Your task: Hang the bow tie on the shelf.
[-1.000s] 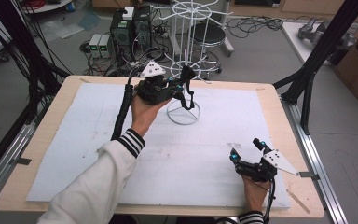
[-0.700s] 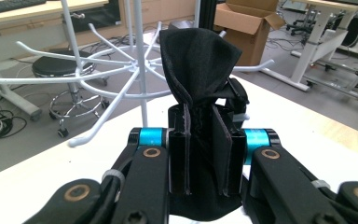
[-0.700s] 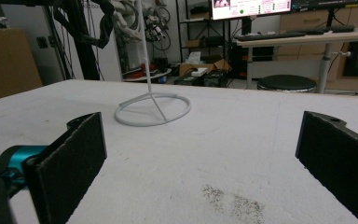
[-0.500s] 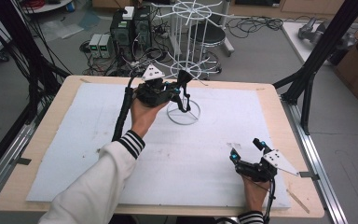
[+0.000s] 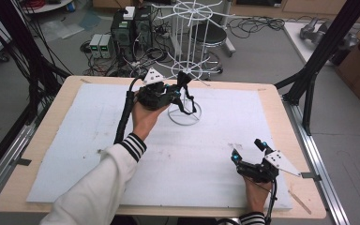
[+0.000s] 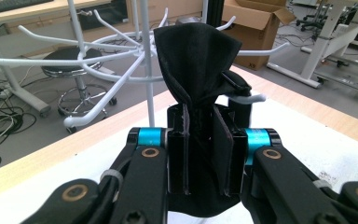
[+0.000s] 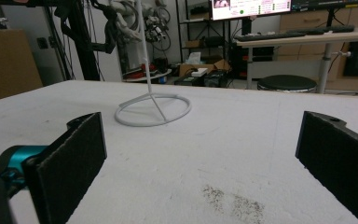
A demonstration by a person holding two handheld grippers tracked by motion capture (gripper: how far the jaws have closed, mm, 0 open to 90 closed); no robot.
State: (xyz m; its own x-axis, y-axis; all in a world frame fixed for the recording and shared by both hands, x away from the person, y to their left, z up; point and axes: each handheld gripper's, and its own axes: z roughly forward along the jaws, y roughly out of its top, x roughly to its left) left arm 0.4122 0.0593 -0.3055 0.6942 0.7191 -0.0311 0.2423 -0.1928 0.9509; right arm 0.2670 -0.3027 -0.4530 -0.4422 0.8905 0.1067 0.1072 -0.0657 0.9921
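Both tongs sat over the white mat: the left gripper was clamped on a black cloth at the white wire rack, while the right gripper rested near the mat's right front corner with its jaws wide apart and nothing between them. From the high view, the cloth read as a small dark bunch against the rack's pole, just above the rack's ring base, and the left hand reached in across the mat from a striped cuff. In the left gripper view the black cloth rose in a gathered fold from between the two pads, which pressed on its lower part, and one white hook of the rack lay against the cloth's right side; whether the hook passed through a loop could not be told. The right gripper view looked level across the mat to the ring base well away from the open pads, with speckled dirt on the mat ahead of them. Compared with a second before, the left gripper and its cloth stood slightly higher against the rack, and the right gripper lay in the same spot.
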